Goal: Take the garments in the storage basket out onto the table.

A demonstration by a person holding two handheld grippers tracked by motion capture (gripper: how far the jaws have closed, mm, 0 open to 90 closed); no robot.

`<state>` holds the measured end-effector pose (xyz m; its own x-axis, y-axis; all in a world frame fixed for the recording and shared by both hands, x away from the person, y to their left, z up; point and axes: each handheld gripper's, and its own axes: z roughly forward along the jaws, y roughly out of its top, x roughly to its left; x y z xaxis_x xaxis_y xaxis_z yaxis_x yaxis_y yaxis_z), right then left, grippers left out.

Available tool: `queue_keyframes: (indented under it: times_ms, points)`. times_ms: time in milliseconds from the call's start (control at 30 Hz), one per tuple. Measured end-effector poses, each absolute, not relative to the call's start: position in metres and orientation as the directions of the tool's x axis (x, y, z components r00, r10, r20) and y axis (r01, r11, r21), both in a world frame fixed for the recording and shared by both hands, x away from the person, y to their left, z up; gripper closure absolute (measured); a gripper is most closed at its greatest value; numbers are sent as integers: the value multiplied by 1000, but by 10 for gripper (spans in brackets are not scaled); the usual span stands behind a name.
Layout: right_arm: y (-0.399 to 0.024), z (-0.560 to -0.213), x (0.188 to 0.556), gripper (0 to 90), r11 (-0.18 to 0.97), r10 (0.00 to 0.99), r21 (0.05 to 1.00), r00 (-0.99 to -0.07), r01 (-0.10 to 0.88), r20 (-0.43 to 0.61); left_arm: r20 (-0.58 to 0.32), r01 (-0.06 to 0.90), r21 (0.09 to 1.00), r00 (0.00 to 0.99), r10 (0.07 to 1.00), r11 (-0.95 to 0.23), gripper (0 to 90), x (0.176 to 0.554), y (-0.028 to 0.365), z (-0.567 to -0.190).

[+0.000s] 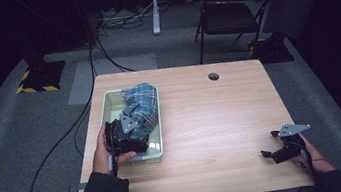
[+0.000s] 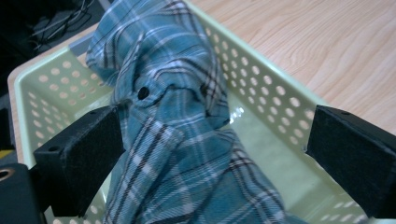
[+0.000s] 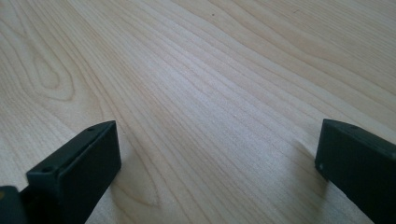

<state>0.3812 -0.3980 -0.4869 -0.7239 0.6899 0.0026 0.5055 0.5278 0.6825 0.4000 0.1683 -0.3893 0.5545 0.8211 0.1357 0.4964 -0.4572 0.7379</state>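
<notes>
Starting on the left: there's a pale green perforated basket (image 1: 110,100) sitting on the left part of the wooden table (image 1: 211,115), and a blue plaid shirt (image 1: 140,105) is bunched up inside it, filling most of the basket and piled up toward the far end. The left gripper (image 1: 131,139) hangs over the near end of the basket, right above the cloth.

The left gripper view gets you way closer: the shirt (image 2: 187,121) is twisted into a lump with a dark button on it, and you can see the basket (image 2: 275,88) wall holes and a bit of bare floor at the right. The jaws are spread wide. The cloth sits between them, brushing the left jaw, with a clear gap to the right one, so nothing is pinched.

Moving right, the middle of the table is plain wood with a small round hole near the far edge. The right gripper (image 1: 279,149) is down at the near right corner, well apart from the basket. Its own view just has wood grain between two wide-open jaws, holding nothing.
</notes>
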Motion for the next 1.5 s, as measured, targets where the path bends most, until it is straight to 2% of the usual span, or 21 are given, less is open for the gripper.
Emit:
queue_keyframes:
  times_ms: [600, 1500]
  points:
    - [-398, -487, 381, 1, 528, 690, 683, -724, 505, 2, 139, 556, 689, 530, 837, -466, 33, 429, 173, -400]
    - [-398, -487, 381, 1, 528, 690, 683, -724, 505, 2, 154, 627, 591, 531, 834, -508, 33, 465, 152, -431]
